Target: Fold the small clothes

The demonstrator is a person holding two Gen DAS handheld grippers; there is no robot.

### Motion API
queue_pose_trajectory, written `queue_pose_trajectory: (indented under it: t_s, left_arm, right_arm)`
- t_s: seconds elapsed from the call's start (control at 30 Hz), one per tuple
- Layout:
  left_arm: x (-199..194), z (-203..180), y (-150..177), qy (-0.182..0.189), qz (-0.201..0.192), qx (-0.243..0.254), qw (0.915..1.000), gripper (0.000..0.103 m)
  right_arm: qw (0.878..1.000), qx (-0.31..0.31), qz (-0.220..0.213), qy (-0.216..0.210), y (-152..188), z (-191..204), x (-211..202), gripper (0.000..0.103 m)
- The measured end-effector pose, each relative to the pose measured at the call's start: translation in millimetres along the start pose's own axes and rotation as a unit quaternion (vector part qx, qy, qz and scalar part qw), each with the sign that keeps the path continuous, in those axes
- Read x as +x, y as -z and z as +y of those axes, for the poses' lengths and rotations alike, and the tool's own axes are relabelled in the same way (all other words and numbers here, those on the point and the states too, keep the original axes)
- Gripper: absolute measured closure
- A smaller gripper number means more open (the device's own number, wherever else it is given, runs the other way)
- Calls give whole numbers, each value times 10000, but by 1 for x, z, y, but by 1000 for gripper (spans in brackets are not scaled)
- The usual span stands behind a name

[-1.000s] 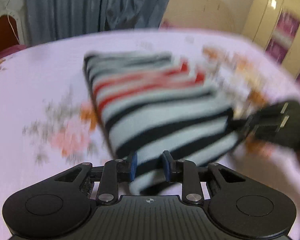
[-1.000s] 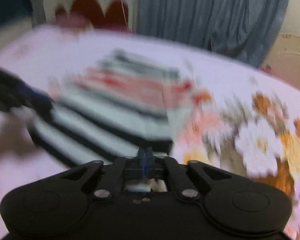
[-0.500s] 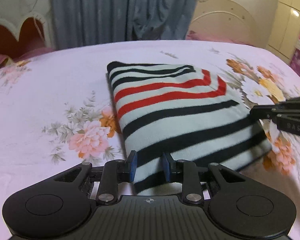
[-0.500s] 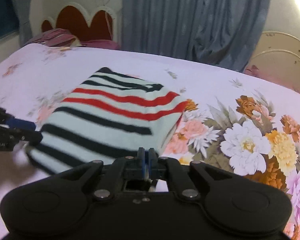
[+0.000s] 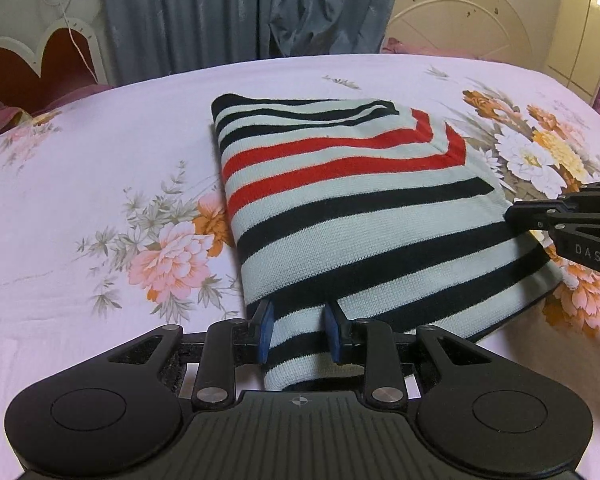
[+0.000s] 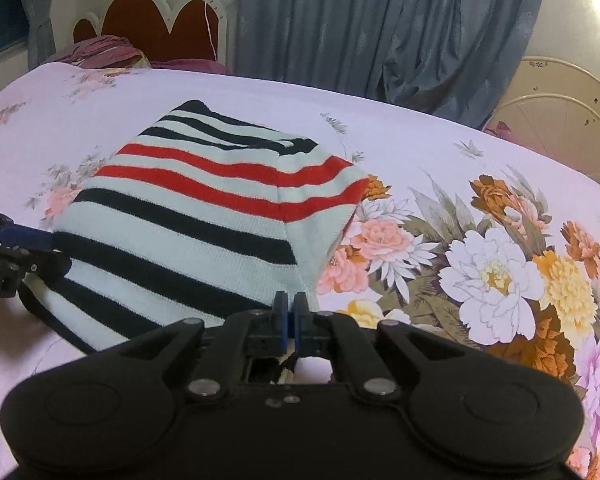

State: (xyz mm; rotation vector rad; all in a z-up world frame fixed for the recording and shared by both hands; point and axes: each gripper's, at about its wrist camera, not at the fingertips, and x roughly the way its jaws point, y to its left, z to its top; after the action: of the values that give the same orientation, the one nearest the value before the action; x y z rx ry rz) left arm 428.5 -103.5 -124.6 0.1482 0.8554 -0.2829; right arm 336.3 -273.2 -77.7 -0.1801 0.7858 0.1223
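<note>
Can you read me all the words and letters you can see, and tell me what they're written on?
"DAS": on the side of the right gripper, in the left wrist view.
"oot.AI": on the side of the left gripper, cut off at the picture's edge in the right wrist view.
The striped sweater and the flowered bedsheet show no writing.

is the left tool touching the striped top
Touching: the left wrist view shows the left tool with both blue pads pressed on the striped top's near edge.
</note>
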Motion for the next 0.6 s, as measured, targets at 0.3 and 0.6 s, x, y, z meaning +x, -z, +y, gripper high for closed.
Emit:
queue_pose_trajectory:
  t_s: [0.3,0.6]
  left_arm:
    - [-2,9,-41,-274,-515,-65,9983,26]
    - [47,15,-58,27,-76,-403,9992,26]
  right_arm:
    - [9983,391,-420,-97,-32,-8,-7,90]
    - [9998,-18,-131,162,-31,8,46,85]
